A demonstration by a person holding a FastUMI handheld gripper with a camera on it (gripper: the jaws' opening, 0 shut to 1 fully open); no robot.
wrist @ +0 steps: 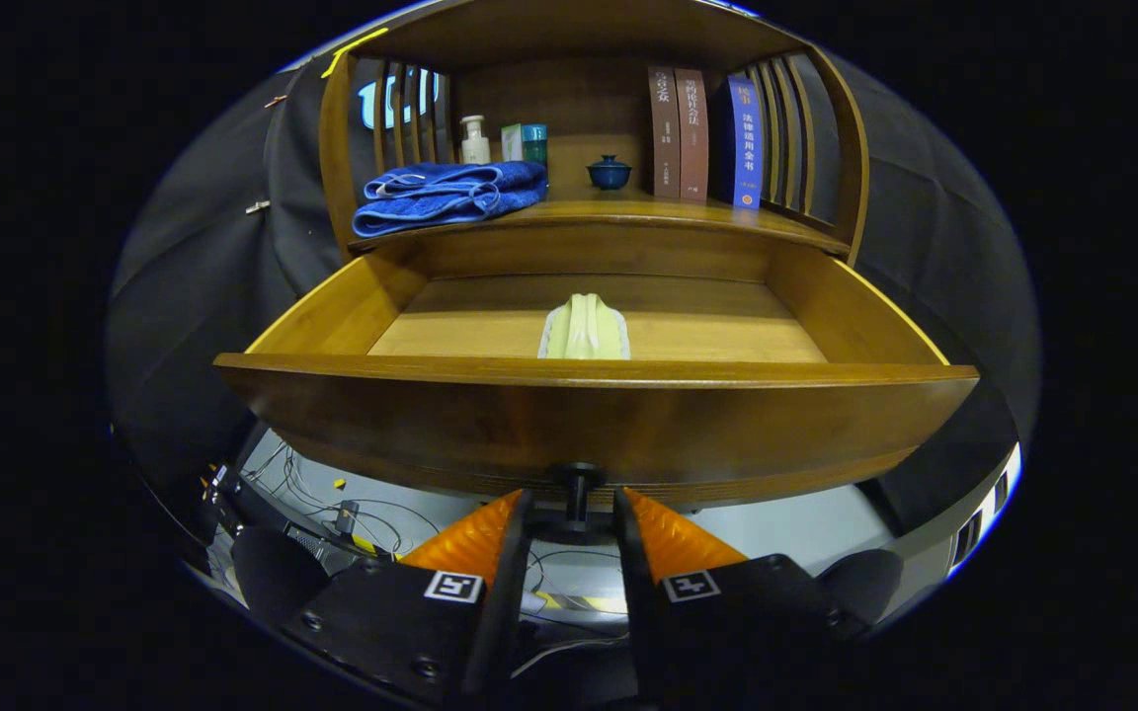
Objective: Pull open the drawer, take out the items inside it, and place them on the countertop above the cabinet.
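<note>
Wooden cabinet [831,128] fills the booth w/ its drawer [589,415] pulled out. The gripper [574,509] has its fingers around the knob [577,486], prob. just let go, gaps show each side. Next: lift over the front & grab the pale item [585,329] inside, then up to the countertop [628,210].

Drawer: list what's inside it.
The open drawer holds one pale yellow-green folded item, lying mid-floor. Its front panel hides the nearest strip of floor. The gripper has its fingers either side of the knob.
</note>
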